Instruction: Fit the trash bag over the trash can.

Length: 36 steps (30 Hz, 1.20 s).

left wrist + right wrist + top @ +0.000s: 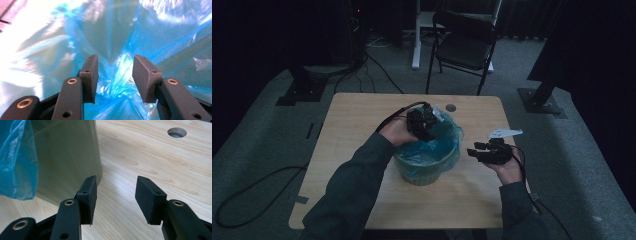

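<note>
A small pale green bin (428, 174) lined with a blue plastic bag (435, 145) stands in the middle of the wooden table (362, 125). My left gripper (424, 124) hangs over the bin's far left rim, pointing down into it. In the left gripper view it (115, 77) is open, with the crinkled blue bag (125, 37) lying beyond the jaws and nothing pinched between them. My right gripper (481, 150) is held just right of the bin, low over the table. In the right gripper view it (116, 200) is open over bare wood, with the bin wall (67, 157) at its left.
A round cable hole (451, 107) sits near the table's far edge, also seen in the right gripper view as a hole (177, 132). A black folding chair (464, 45) stands beyond the table. Cables trail over the carpet at left. Bag overhang (15, 162) drapes the bin's outside.
</note>
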Each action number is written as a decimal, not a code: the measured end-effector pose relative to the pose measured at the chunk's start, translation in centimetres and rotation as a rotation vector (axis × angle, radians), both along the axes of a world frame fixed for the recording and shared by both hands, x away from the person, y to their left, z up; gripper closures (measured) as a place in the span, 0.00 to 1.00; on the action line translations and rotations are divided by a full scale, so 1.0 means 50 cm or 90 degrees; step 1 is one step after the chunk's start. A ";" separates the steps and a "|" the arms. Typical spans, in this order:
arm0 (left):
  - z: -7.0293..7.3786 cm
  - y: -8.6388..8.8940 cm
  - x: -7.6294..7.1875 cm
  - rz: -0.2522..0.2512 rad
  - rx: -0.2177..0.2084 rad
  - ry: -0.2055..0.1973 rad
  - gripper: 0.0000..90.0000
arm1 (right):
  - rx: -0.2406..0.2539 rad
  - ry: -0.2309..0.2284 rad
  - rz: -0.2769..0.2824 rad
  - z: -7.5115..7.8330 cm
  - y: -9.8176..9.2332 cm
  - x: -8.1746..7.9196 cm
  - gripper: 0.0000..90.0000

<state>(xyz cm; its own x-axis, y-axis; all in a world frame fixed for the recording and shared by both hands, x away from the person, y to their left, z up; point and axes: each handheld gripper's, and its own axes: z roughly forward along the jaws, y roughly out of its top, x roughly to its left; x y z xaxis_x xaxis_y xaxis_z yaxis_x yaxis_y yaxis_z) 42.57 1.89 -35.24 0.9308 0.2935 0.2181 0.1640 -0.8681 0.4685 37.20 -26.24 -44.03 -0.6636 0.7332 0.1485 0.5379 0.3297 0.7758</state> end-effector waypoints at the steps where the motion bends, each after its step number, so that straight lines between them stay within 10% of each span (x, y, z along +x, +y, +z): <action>1: 0.005 0.006 -0.001 0.003 -0.009 -0.005 0.63 | -0.001 0.000 0.000 0.000 0.000 0.000 0.57; 22: 0.052 0.178 -0.055 0.100 -0.179 -0.100 0.63 | -0.002 0.000 0.002 0.000 0.000 -0.001 0.57; 36: 0.033 0.288 -0.084 0.180 -0.296 -0.136 0.62 | -0.002 0.002 0.001 -0.001 -0.001 -0.001 0.57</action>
